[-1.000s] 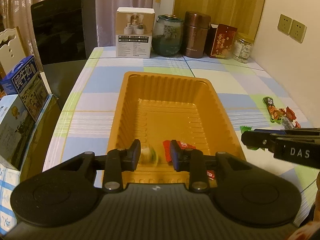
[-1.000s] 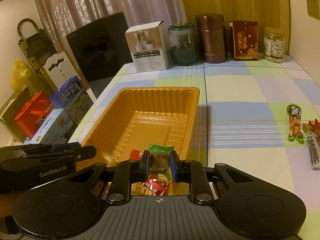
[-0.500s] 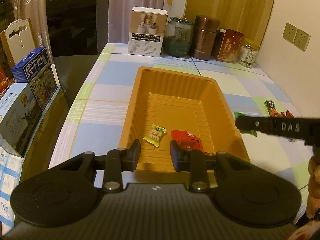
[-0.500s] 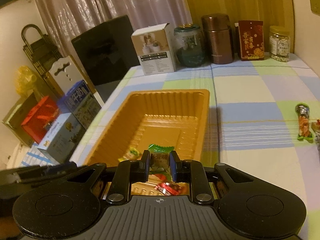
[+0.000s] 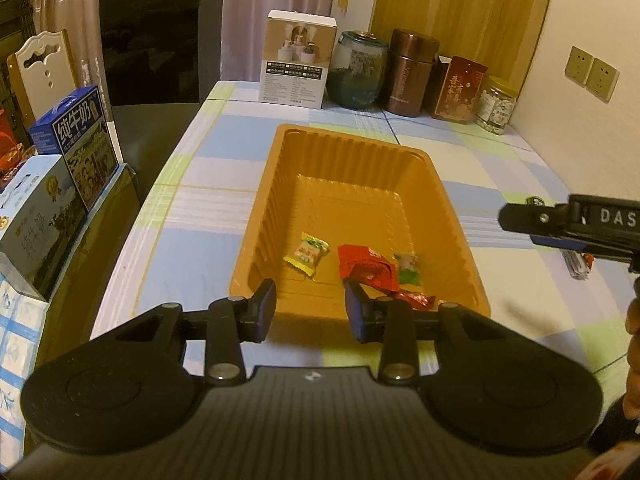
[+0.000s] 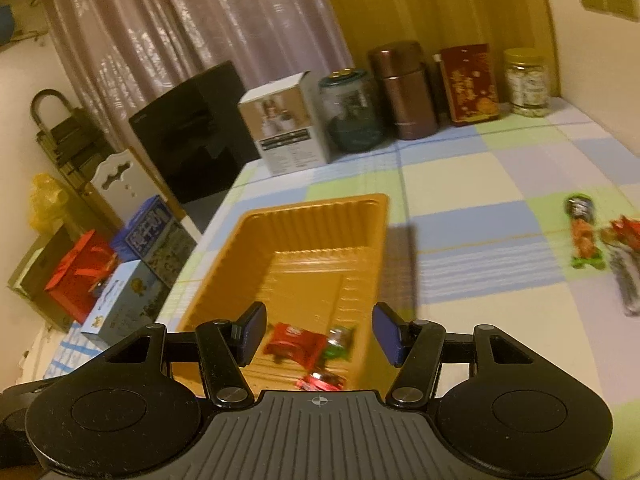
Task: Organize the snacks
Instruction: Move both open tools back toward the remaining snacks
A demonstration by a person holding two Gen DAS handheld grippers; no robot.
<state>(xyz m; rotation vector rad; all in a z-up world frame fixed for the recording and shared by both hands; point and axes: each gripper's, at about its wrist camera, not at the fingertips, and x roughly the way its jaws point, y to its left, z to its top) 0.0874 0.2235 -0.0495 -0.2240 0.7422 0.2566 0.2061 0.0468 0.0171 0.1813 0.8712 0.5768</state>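
Observation:
An orange plastic tray (image 5: pixel 276 184) (image 6: pixel 224 264) lies on the checked tablecloth. At its near end lie a yellow candy (image 5: pixel 306 253), a red packet (image 5: pixel 366 266) (image 6: pixel 292 340), a green-wrapped snack (image 5: pixel 408 270) (image 6: pixel 338 342) and a small red candy (image 5: pixel 416 300) (image 6: pixel 320 382). My left gripper (image 5: pixel 310 310) hovers at the tray's near rim, jaws opening, nothing between them. My right gripper (image 6: pixel 318 332) (image 5: pixel 532 222) is above the tray's near right part, jaws opening, and the green snack lies loose in the tray beneath them. More snacks (image 6: pixel 582 240) lie on the cloth to the right.
A white box (image 5: pixel 296 64), a glass jar (image 5: pixel 358 70), a brown canister (image 5: pixel 410 72), a red packet (image 5: pixel 460 90) and a small jar (image 5: pixel 496 106) line the table's far edge. Milk cartons (image 5: pixel 76 140) and a black cabinet (image 5: pixel 160 40) stand off the left side. A wall is at right.
My right gripper has let go of the green snack, which now lies in the tray. My left gripper dropped the yellow candy into the tray earlier and has drawn back to the near rim.

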